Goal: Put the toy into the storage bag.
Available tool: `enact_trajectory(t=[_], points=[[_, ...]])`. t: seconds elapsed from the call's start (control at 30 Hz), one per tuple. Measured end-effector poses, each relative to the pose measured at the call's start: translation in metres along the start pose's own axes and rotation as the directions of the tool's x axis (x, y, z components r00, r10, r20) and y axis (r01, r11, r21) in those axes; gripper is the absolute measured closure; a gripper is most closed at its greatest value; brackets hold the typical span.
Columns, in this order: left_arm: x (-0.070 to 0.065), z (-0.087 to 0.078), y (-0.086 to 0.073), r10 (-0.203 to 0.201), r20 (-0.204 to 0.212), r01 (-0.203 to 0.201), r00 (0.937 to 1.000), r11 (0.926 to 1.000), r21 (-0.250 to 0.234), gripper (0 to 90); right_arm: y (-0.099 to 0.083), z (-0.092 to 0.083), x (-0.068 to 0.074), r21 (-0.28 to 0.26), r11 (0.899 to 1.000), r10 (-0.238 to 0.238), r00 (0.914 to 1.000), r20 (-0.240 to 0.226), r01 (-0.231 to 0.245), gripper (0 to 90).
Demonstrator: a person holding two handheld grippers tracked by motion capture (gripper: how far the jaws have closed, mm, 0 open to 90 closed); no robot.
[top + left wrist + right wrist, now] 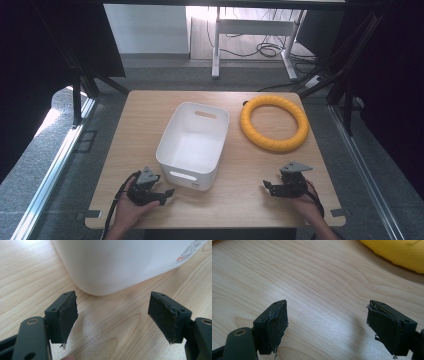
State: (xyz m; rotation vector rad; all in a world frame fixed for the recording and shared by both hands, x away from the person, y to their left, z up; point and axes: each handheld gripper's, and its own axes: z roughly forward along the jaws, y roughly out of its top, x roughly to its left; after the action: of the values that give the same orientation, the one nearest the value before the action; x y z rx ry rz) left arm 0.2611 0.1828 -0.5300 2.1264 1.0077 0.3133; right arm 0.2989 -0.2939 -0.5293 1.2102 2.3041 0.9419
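Observation:
A white plastic bin stands in the middle of the wooden table, with nothing inside. A yellow ribbed ring lies flat to its right, at the far right of the table. My left gripper rests near the front edge, just left of the bin's near corner, and is open with nothing between its pads. In the left gripper view that gripper faces the bin's rounded corner closely. My right gripper sits at the front right, open and empty. In the right gripper view it is over bare wood, with the ring's edge at the upper right.
Metal stand legs and dark frames flank the table on both sides. A white desk frame and loose cables lie on the grey floor behind it. The table's front corners carry small metal brackets.

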Motion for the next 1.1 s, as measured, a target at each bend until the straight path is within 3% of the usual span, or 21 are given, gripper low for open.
enact_trajectory(t=[0.43, 0.53, 0.73, 0.9, 1.1], points=[[0.002, 0.0, 0.001, -0.01, 0.001, 0.01, 1.0, 0.9999, 0.007, 23.6, 0.002, 0.0, 0.009, 0.01, 0.997, -0.08, 0.9967, -0.017, 0.08, 18.6], [0.002, -0.001, 0.001, -0.008, -0.001, 0.008, 1.0, 0.9999, 0.011, 23.6, 0.013, 0.0, 0.006, 0.004, 0.994, -0.113, 0.9934, -0.017, 0.114, 19.7], [0.001, 0.0, 0.001, -0.007, 0.002, 0.007, 1.0, 0.9999, 0.01, 23.6, 0.028, 0.002, 0.003, -0.005, 0.994, -0.114, 0.9933, -0.022, 0.114, 20.3], [0.001, 0.001, 0.001, 0.0, 0.013, 0.0, 0.9999, 0.9999, 0.015, 23.6, 0.023, 0.003, 0.004, 0.005, 0.995, -0.103, 0.9943, -0.026, 0.103, 21.0], [0.005, 0.0, 0.0, -0.012, 0.007, 0.012, 0.9999, 0.9997, 0.019, 23.5, 0.029, 0.0, 0.002, -0.002, 0.992, -0.126, 0.992, -0.009, 0.126, 22.2]])
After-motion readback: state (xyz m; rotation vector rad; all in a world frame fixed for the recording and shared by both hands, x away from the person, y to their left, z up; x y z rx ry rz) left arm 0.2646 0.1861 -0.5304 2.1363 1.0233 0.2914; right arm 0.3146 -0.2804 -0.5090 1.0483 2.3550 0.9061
